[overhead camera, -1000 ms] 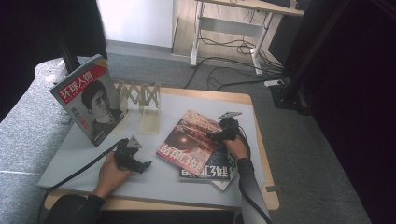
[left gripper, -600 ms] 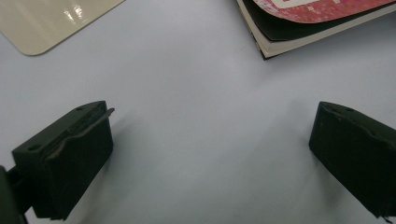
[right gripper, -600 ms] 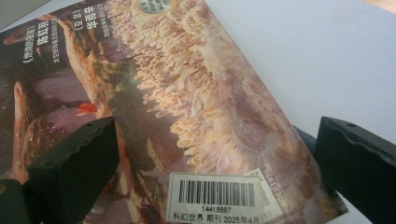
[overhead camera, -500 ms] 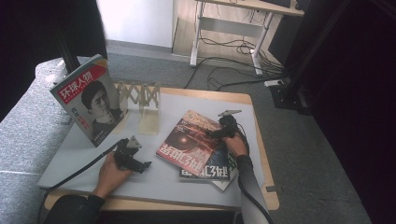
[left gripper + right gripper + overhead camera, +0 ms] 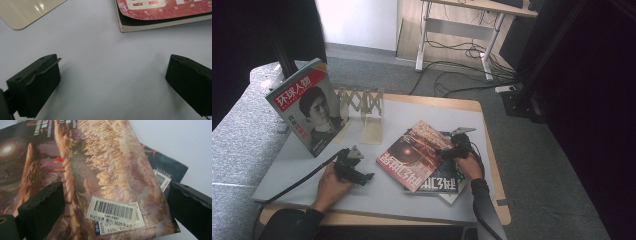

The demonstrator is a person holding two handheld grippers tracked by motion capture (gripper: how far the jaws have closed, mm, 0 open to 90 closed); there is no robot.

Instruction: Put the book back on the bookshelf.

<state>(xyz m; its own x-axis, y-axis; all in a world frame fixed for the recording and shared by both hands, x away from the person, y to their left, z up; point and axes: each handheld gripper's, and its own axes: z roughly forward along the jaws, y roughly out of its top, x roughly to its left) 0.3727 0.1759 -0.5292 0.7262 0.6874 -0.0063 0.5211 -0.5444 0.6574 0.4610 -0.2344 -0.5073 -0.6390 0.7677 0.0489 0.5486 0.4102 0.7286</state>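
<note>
Lying flat, the top magazine [image 5: 417, 155] runs diagonally, title toward the person.

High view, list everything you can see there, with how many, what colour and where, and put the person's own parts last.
Table: one, pale grey top with a wooden edge, centre.
Standing magazine: one, red title bar with a portrait cover, upright at the table's left rear.
Rack: one, beige lattice with a flat base, just right of the standing magazine.
Flat magazines: a stack, at least three, top one red and dark, right of centre.
Desk: one, white legs, behind the table on the floor.
Cables: several, black, on the grey carpet.
Left hand-held gripper: black, jaws open, on bare table.
Right hand-held gripper: black, jaws open, over the stack.
</note>
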